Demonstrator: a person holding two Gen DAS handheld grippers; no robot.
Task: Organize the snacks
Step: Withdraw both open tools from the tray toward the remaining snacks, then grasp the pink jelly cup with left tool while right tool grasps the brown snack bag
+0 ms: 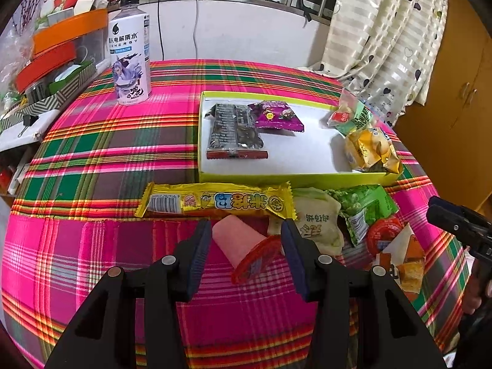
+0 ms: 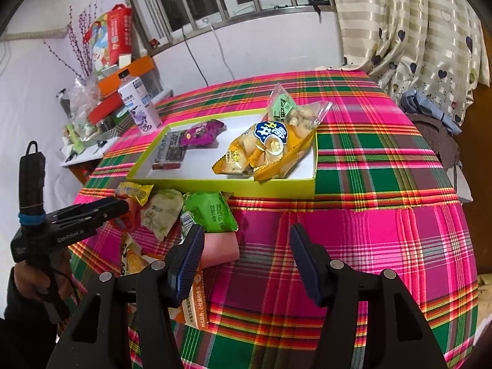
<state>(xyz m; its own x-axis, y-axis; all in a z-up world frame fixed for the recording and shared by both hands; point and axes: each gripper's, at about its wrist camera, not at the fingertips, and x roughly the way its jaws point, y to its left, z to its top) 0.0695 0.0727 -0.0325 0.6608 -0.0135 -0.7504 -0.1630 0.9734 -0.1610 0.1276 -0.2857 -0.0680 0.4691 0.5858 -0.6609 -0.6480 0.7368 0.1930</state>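
Observation:
My left gripper (image 1: 246,230) is open and low over the plaid cloth. A pink sausage snack with a red end (image 1: 238,244) lies between its fingers, which do not press on it. Just beyond lie a long yellow bar (image 1: 215,203), a cream packet (image 1: 319,224), a green pea packet (image 1: 366,209) and an orange packet (image 1: 406,264). The yellow-green box (image 1: 276,180) holds dark, purple and yellow packets. My right gripper (image 2: 246,236) is open over bare cloth with nothing between its fingers. A pink snack (image 2: 220,247) lies beside its left finger.
A tall drink bottle (image 1: 130,55) stands at the back left of the table. Stacked orange and red boxes (image 1: 61,43) crowd a side shelf at the left. A curtain (image 2: 415,30) hangs at the back right. Plaid cloth (image 2: 384,184) lies bare to the right of the box.

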